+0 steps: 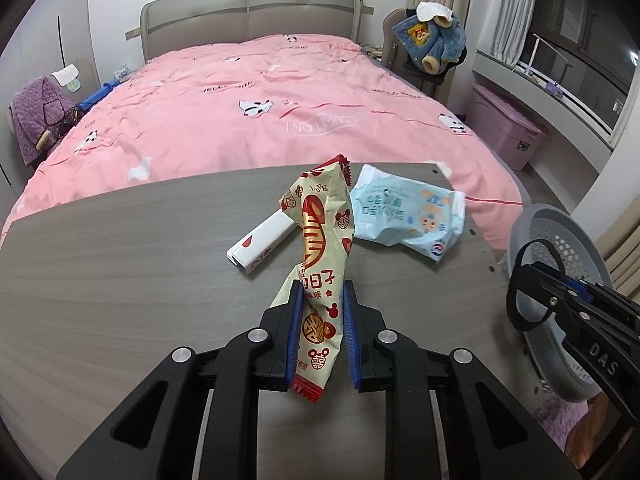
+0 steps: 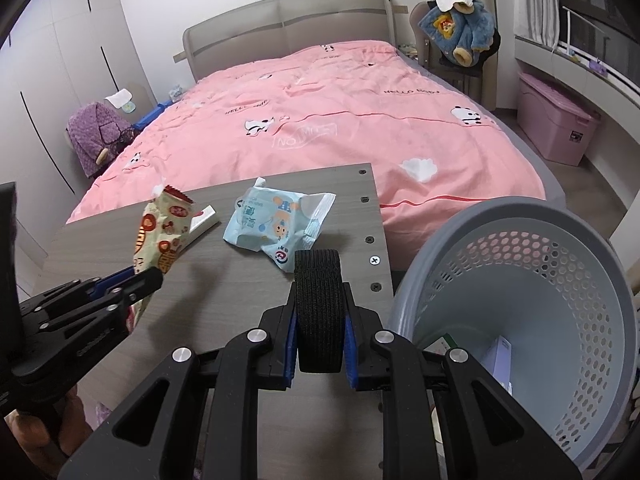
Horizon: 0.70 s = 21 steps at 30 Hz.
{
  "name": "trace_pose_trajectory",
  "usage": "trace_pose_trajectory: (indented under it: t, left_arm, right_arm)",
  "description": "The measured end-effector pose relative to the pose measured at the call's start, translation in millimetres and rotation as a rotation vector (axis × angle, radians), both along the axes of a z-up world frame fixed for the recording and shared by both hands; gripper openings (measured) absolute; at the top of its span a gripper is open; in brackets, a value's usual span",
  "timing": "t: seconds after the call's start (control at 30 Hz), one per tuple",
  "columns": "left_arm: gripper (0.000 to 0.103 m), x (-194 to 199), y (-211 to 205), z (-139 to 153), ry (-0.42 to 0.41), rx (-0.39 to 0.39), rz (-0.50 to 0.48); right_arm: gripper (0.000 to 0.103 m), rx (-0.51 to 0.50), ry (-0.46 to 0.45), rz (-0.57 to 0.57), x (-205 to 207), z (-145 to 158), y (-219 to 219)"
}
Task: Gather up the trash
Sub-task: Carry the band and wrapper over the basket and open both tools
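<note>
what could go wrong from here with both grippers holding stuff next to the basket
1. The left hand-held gripper pinches the candy wrapper only near its lower end, so the tall floppy top may snag or miss the basket rim.
2. The black strap in the right hand-held gripper is a loop and may catch on a finger at release.
3. Swinging the wrapper right may brush the blue wipes pack off the table.

White box (image 1: 260, 246): far end hidden behind candy wrapper (image 1: 320, 256). Wrapper print too crumpled to read in full. Blue pack (image 2: 276, 224): near corner hidden behind black strap (image 2: 319, 312). Basket (image 2: 560, 280): cut off by right edge; contents partly hidden behind rim, can't identify. Left tongs (image 2: 148, 280): body cut off by left edge. Tabletop (image 1: 120, 280): near edge hidden under tongs.
</note>
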<state>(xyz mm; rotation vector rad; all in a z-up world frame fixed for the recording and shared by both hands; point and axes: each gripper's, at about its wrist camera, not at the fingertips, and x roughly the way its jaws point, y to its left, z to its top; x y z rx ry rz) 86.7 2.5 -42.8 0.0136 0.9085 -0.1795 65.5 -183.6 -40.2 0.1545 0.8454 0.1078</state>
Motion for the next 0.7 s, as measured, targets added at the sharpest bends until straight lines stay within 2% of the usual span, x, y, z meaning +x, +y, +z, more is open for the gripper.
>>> trace_pose_trajectory:
  t: [0.2, 0.7]
  left_arm:
    - [0.019, -15, -12, 16, -0.035, -0.012, -0.03]
    - [0.019, -32, -87, 22, -0.018, -0.034, -0.191]
  right_arm:
    - [0.019, 0.004, -0.014, -0.025, -13, 8, -11]
    - [0.019, 0.013, -0.03, -0.137, -40, 16, -69]
